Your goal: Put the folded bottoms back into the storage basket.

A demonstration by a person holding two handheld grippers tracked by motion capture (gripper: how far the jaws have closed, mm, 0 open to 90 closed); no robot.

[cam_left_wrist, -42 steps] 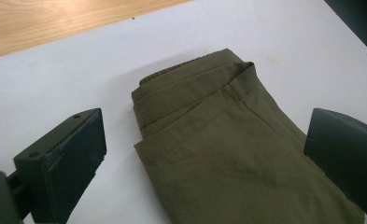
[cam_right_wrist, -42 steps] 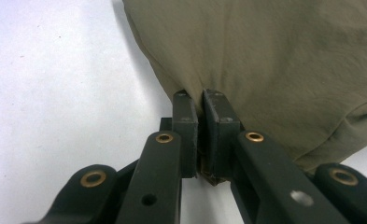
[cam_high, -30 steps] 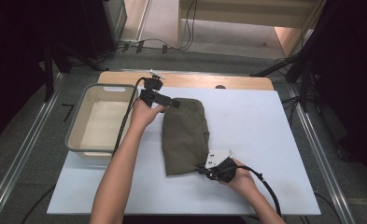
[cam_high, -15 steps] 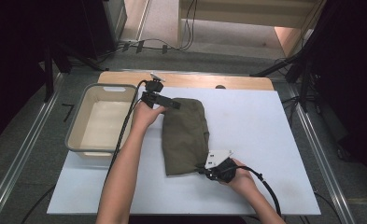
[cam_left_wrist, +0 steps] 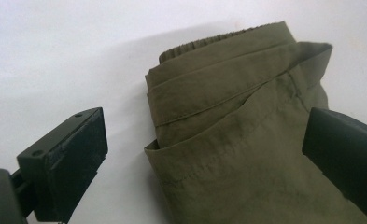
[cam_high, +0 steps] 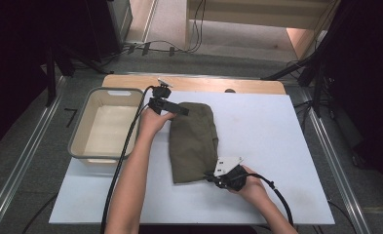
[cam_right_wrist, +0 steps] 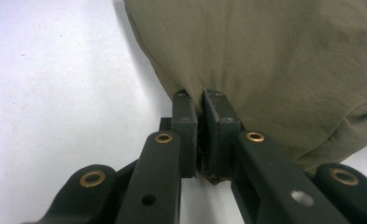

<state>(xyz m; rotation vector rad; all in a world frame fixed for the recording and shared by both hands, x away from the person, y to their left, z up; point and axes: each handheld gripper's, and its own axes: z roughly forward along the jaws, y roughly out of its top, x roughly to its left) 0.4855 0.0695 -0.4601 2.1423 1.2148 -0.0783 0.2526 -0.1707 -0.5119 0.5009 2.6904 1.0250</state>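
A folded olive-green garment lies in the middle of the white table top. My left gripper is at its far left corner, low over the cloth. In the left gripper view the left gripper is open wide, and the layered corner of the garment lies between the jaws without touching the pads. My right gripper is at the near right corner. In the right gripper view the right gripper is shut, pinching the edge of the garment.
A beige plastic tub stands at the table's left side, with nothing inside it. Bare white table top stretches to the right of the garment. Cables trail from both grippers across the near part of the table.
My left gripper has sunk a little toward the garment's far corner. The right hand and the garment have stayed put.
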